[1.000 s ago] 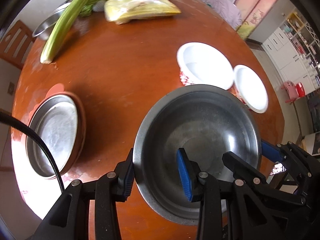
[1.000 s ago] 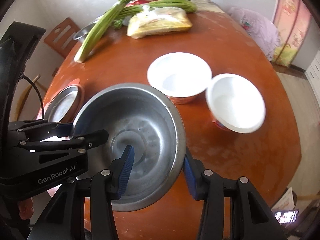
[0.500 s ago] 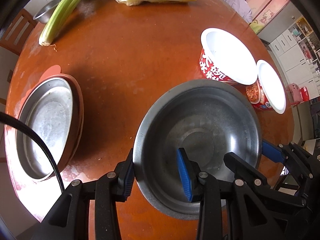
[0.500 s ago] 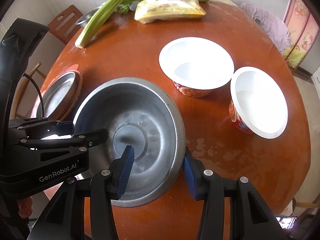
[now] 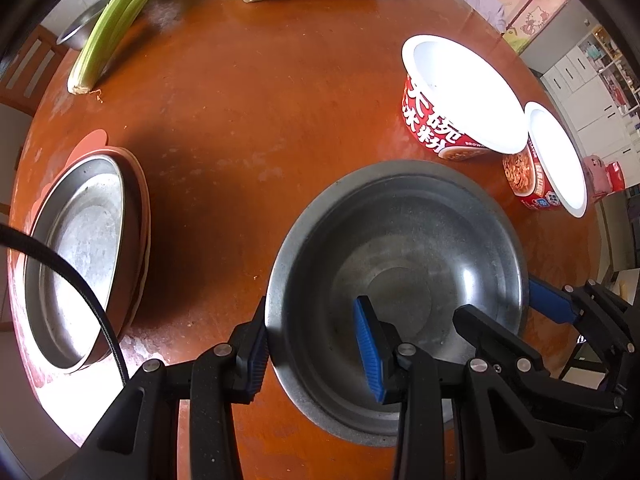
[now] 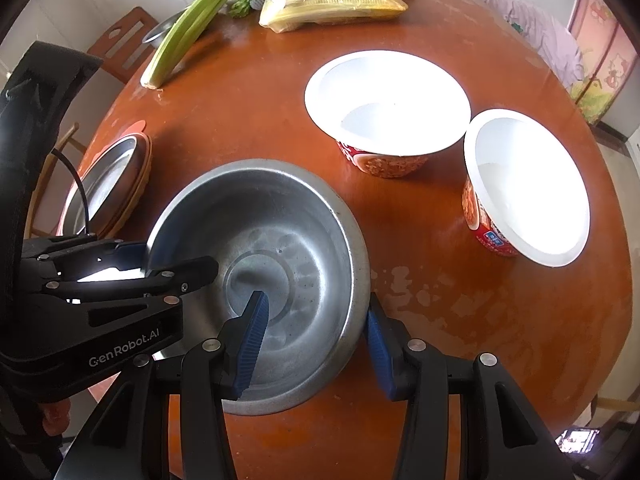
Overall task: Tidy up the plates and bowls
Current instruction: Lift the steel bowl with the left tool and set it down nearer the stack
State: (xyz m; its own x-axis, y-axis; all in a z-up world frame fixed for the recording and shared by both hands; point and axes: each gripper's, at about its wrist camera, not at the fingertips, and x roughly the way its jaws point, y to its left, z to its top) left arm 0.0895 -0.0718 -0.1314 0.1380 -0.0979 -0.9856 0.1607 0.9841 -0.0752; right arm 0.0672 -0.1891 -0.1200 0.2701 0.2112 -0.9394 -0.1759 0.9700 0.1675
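gleaming in window light, the round reddish table bears the steel bowl, both grippers clamped on its rim.

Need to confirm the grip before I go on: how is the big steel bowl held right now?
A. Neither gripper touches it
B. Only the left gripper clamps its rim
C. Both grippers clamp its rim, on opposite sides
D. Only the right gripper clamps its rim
C: the left gripper and the right gripper each have one blue pad inside and one outside the steel bowl, on opposite sides of its rim.
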